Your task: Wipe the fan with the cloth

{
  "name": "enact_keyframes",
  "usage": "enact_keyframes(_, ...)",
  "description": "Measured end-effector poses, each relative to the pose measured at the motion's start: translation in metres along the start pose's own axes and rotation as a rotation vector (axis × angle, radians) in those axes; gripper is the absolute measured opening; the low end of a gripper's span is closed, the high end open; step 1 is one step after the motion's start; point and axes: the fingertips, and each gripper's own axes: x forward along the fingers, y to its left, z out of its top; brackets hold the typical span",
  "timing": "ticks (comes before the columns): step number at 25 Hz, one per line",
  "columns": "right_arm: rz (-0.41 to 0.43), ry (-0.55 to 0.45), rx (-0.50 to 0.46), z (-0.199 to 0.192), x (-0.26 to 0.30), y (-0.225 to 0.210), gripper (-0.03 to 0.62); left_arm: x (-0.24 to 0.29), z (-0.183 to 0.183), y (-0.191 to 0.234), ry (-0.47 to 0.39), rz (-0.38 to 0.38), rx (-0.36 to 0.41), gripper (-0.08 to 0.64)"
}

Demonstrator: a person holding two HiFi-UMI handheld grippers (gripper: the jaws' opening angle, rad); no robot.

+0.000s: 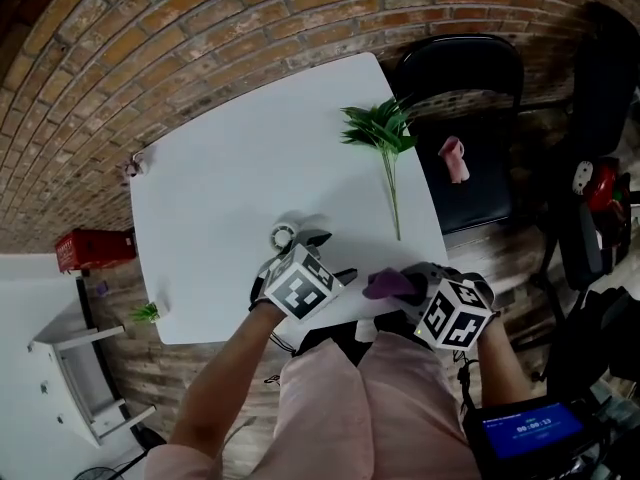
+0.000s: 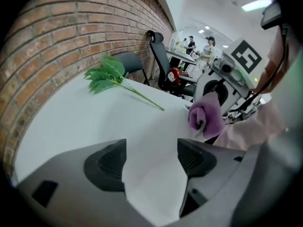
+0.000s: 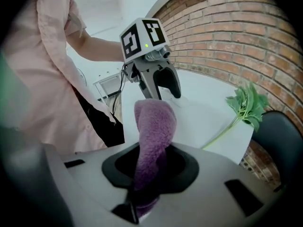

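A small white round fan (image 1: 283, 235) stands on the white table (image 1: 230, 168), near its front edge. My left gripper (image 1: 336, 255) hovers just right of the fan, not touching it. It is open, and in the left gripper view only bare table shows between the left gripper's (image 2: 151, 149) pads. The purple cloth (image 1: 390, 286) is rolled up, and my right gripper (image 1: 410, 288) is shut on it just off the table's front edge. In the right gripper view the cloth (image 3: 152, 126) rises from the right gripper's (image 3: 150, 167) jaws, with the left gripper (image 3: 163, 92) beyond it.
A green plant sprig (image 1: 385, 133) lies on the table's right side. Beside the table stands a black chair (image 1: 470, 128) with a pink thing (image 1: 454, 158) on its seat. A red box (image 1: 92, 248) and a white shelf (image 1: 85, 368) are on the floor at left.
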Motion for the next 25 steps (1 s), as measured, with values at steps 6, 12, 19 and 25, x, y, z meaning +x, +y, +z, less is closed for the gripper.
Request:
enact_keyframes(6, 0.007, -0.026, -0.038, 0.025, 0.009, -0.011, 0.075, -0.059, -0.017, 0.06, 0.004, 0.242, 0.105, 0.362)
enact_keyframes(12, 0.029, -0.014, -0.065, 0.05, 0.033, -0.011, 0.075, -0.044, -0.053, 0.091, 0.123, 0.169, 0.201, 0.405)
enact_keyframes(19, 0.043, 0.012, -0.06, 0.077, 0.069, -0.013, 0.075, -0.016, -0.079, 0.091, 0.227, 0.005, 0.267, 0.353)
enact_keyframes(25, 0.009, 0.046, 0.015, 0.094, 0.104, -0.023, 0.075, -0.016, -0.077, 0.088, 0.205, -0.013, 0.282, 0.353)
